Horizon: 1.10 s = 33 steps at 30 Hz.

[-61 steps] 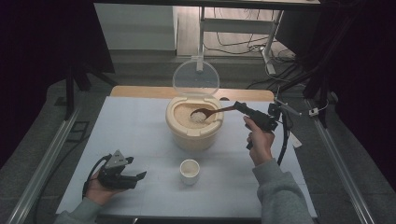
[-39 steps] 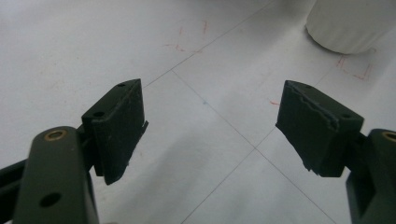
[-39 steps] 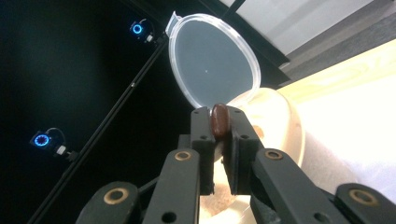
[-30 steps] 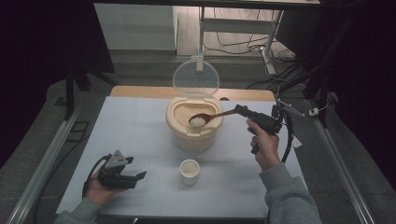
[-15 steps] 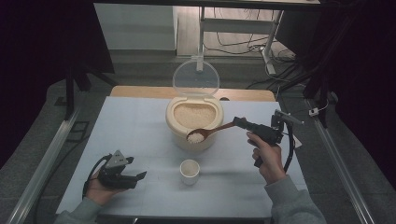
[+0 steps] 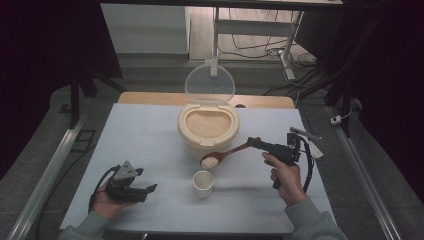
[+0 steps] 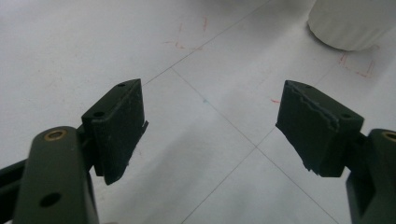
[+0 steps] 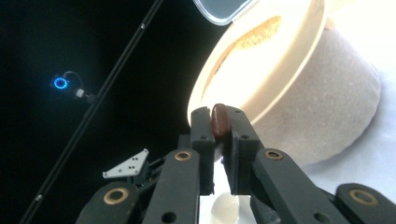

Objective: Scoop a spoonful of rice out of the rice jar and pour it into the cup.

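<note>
Spoon [image 6: 226, 155] clamped in right claw [image 6: 253, 143].

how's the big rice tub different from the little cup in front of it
The rice tub is far larger than the cup. The tub is beige, the cup white. The tub holds a bed of rice with its clear lid standing open behind; any contents in the cup can't be made out, and it has no lid. The loaded spoon hangs between them, just above the cup. Both are round, upright and open-topped.
</note>
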Motion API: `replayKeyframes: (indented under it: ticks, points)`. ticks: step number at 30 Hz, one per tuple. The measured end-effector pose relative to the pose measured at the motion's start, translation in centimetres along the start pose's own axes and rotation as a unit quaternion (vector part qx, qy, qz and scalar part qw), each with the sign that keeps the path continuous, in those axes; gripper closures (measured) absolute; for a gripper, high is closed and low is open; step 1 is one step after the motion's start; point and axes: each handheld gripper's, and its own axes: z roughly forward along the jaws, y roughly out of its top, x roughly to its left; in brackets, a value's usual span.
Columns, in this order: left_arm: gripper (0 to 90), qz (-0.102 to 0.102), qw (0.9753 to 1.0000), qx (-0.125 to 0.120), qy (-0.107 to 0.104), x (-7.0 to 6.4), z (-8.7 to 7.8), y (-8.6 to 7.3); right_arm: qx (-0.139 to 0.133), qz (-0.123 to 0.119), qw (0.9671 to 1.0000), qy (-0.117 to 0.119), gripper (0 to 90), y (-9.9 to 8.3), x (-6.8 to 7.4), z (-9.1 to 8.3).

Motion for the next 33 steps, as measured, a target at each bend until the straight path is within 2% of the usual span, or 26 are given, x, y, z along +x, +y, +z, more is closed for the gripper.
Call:
replayKeyframes:
  ticks: [11, 17, 24, 27, 30, 33]
  points:
    - [23.2, 0.001, 1.0, 0.001, 0.0, 0.0, 0.0, 0.0, 0.024, -0.025, 0.9991, -0.026, 83.0, -1.2, -0.5, 1.1]
    - [23.2, 0.001, 1.0, 0.002, 0.0, 0.0, 0.1, 0.0, 0.027, -0.062, 0.997, -0.037, 83.0, -1.5, -0.1, 1.5]
    - [23.2, 0.004, 1.0, 0.004, 0.001, 0.0, 0.1, 0.0, 0.028, -0.11, 0.9924, -0.049, 83.0, -1.8, 0.9, 1.7]
    - [23.2, 0.003, 1.0, 0.004, 0.001, 0.0, 0.1, 0.0, 0.028, -0.125, 0.9907, -0.045, 83.0, -2.0, 1.1, 1.8]
    - [23.2, 0.003, 1.0, 0.004, 0.001, 0.0, 0.1, 0.0, 0.028, -0.15, 0.9873, -0.044, 83.0, -2.2, 1.6, 1.8]
    - [23.2, 0.004, 1.0, 0.004, 0.001, 0.0, 0.1, 0.0, 0.028, -0.161, 0.9856, -0.044, 83.0, -2.3, 1.7, 1.8]
